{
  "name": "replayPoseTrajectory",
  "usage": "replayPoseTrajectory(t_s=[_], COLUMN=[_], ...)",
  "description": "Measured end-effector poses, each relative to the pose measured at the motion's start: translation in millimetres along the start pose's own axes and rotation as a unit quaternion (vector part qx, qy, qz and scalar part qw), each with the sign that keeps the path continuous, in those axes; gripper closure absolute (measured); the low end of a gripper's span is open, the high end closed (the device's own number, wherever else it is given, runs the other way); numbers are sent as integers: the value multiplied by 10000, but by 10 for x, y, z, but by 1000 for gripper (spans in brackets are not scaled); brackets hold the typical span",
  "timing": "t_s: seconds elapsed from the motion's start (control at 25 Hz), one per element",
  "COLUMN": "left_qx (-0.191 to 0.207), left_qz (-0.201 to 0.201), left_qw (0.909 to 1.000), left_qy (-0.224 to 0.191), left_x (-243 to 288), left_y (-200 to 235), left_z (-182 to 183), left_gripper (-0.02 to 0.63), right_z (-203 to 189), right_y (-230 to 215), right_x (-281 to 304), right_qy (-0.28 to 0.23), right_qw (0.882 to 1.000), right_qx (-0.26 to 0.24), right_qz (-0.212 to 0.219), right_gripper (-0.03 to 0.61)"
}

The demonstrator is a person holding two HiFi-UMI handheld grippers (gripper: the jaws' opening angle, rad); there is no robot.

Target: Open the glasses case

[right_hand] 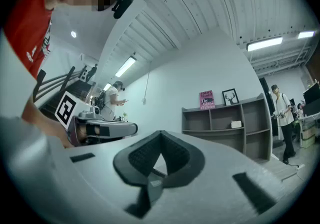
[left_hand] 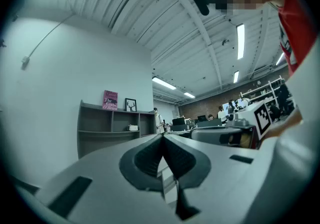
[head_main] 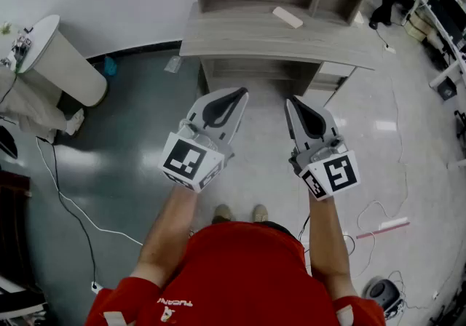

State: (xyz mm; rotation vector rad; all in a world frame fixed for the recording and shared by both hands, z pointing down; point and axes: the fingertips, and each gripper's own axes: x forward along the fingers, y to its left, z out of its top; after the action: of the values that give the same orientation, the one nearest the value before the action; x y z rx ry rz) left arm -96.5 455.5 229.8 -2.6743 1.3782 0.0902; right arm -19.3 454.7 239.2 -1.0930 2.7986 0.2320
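Seen from above, we hold two grippers at the centre of the frame, the left gripper (head_main: 239,93) and the right gripper (head_main: 291,102) side by side. Both have their jaws pressed together on nothing. At upper centre, on a grey desk (head_main: 240,37), lies a pale oblong case (head_main: 287,17) — seemingly the glasses case — well apart from both.

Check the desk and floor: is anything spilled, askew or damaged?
Nothing stands out. The white case lies flat on the desk, and a loose cable trails across the floor, but nothing looks spilled or broken.
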Motion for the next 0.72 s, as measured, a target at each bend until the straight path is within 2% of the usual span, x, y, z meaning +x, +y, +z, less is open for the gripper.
replayPoseTrajectory(t_s=[0.36, 0.72], left_qx=[52, 76], left_qz=[95, 305], left_qw=[9999, 9995], left_qy=[18, 66], left_x=[219, 632], left_y=[-103, -356], left_z=[-52, -133], left_gripper=[604, 604], right_z=[-27, -147], right_y=[-259, -846], right_x=[-114, -448], right_qy=[-87, -156], right_qw=[9998, 9996], right_qx=[149, 232], right_qz=[87, 92], right_gripper=[574, 574])
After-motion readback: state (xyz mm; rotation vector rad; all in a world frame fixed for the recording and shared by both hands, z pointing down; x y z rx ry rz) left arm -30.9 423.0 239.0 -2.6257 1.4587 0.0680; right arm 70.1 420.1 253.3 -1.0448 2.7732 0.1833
